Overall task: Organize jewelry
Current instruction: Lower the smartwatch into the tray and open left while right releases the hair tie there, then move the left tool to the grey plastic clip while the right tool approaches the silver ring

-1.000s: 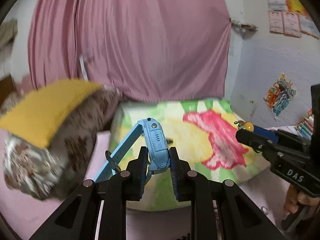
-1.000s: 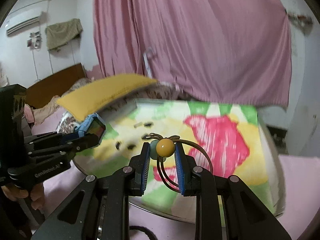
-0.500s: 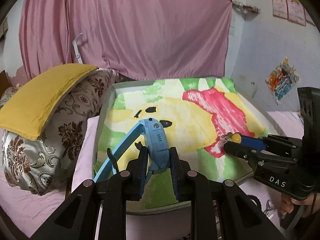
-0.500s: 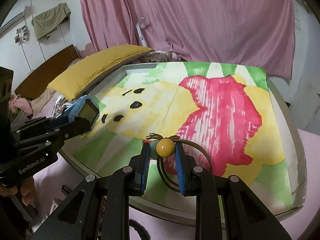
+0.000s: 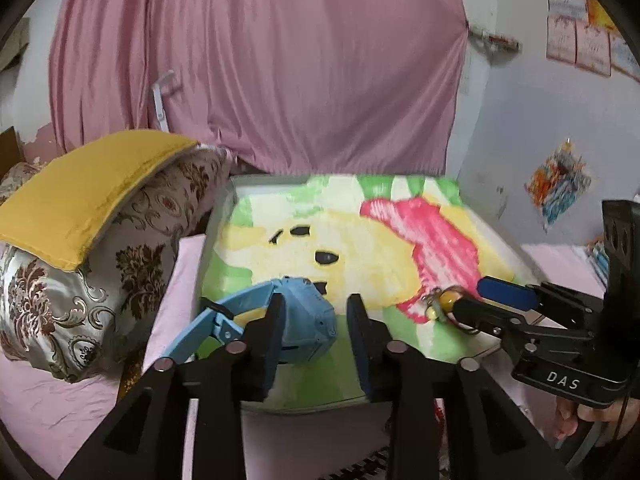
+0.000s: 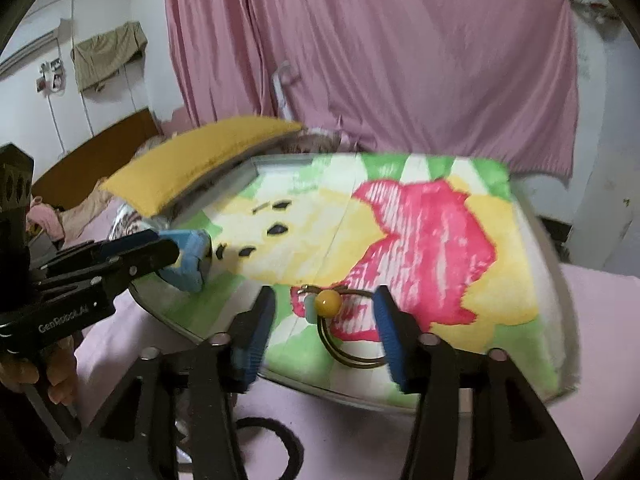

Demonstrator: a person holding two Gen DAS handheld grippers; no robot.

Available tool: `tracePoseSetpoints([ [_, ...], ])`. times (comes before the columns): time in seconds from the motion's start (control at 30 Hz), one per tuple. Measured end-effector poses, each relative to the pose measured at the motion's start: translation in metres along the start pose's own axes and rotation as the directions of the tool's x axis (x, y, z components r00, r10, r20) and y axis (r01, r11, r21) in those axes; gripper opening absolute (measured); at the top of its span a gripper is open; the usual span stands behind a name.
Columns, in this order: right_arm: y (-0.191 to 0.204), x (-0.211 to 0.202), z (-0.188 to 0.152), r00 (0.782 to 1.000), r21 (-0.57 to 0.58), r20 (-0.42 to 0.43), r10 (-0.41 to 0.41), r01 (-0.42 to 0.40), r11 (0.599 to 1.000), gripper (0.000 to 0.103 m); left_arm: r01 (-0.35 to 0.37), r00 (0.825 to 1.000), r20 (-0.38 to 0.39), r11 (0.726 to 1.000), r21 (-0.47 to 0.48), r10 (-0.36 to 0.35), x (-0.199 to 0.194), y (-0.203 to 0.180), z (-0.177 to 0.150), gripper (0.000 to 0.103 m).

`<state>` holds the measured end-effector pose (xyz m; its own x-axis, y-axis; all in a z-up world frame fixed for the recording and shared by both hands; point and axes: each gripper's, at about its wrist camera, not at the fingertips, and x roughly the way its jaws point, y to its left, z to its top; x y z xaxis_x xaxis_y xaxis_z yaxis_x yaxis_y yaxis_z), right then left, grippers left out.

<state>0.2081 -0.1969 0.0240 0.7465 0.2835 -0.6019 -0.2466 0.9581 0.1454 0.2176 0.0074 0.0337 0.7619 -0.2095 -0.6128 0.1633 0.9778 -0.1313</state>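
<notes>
Both tongs have just been opening: the left tongs (image 5: 316, 320) free the blue watch (image 5: 308, 320), the right tongs (image 6: 323, 320) the beaded bangle (image 6: 348, 340), lower centre, both lying on the tabletop (image 6: 500, 216).

Legible markings: "DAS" in white on the black body of the right gripper (image 5: 464, 308), seen from the left wrist. "GenRobot.AI" in white on the black body of the left gripper (image 6: 168, 254), seen from the right wrist. Wall posters (image 5: 576, 46): print unreadable.
</notes>
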Motion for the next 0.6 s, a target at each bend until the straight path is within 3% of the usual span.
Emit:
tracePoseSetpoints([
  [0.07,-0.001,-0.011,-0.002,0.999,0.004,0.037,-0.014,0.014,1.000,0.073,0.000,0.999,0.039,1.000,-0.015,0.001,-0.011,0.000,-0.003,0.060],
  [0.13,-0.002,-0.024,-0.005,0.997,0.015,0.077,-0.026,0.025,1.000,0.078,0.014,0.996,0.092,0.999,-0.039,-0.010,-0.024,0.001,-0.007,0.071],
  [0.2,-0.004,-0.034,-0.008,0.994,0.025,0.107,-0.029,0.027,0.999,0.081,0.021,0.992,0.126,0.998,-0.057,-0.013,-0.034,0.000,-0.011,0.073],
  [0.27,-0.005,-0.047,-0.013,0.987,0.035,0.153,-0.038,0.033,0.999,0.094,0.018,0.988,0.153,0.998,-0.062,-0.008,-0.043,-0.003,-0.016,0.079],
  [0.33,-0.006,-0.060,-0.020,0.979,0.042,0.198,-0.042,0.035,0.999,0.099,0.009,0.984,0.180,0.999,-0.053,0.001,-0.052,-0.007,-0.022,0.083],
  [0.47,-0.009,-0.078,-0.031,0.970,0.043,0.239,-0.044,0.035,0.998,0.101,-0.004,0.971,0.237,1.000,-0.018,0.009,-0.069,-0.015,-0.034,0.097],
  [0.6,-0.010,-0.092,-0.042,0.967,0.015,0.249,-0.045,0.042,0.999,0.101,0.009,0.963,0.271,1.000,0.011,-0.012,-0.083,-0.020,-0.045,0.100],
])
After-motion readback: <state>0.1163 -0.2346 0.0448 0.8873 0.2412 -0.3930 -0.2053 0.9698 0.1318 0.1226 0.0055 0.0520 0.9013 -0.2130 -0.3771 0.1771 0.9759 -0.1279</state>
